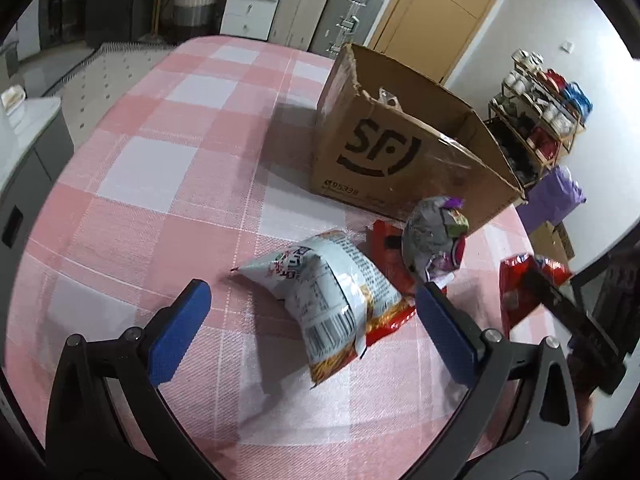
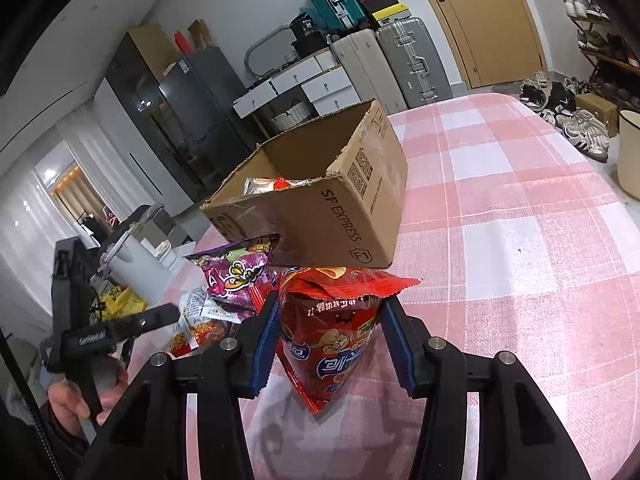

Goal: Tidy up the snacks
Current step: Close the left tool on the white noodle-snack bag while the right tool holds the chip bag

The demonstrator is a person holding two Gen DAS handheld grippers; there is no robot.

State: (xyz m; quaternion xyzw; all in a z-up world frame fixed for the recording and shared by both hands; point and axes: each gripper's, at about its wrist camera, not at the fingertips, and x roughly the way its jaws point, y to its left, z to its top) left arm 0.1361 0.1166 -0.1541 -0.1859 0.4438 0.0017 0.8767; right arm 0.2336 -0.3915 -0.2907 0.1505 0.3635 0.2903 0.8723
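Right gripper (image 2: 328,340) clamped on a red snack bag (image 2: 332,344) above the checked surface (image 2: 520,240); left gripper (image 1: 312,316) spread apart over a pale snack bag (image 1: 324,288); cardboard box (image 2: 320,216) nearby.

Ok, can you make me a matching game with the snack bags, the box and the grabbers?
Things:
1. red snack bag
2. pale blue snack bag
3. cardboard box
4. left gripper

Where or how:
A. open, with nothing pinched
B. lying on the pink checked cloth
C. squeezed between the right gripper's blue pads
D. standing open-topped with a few packets inside

Pairs: 1-C, 2-B, 3-D, 4-A
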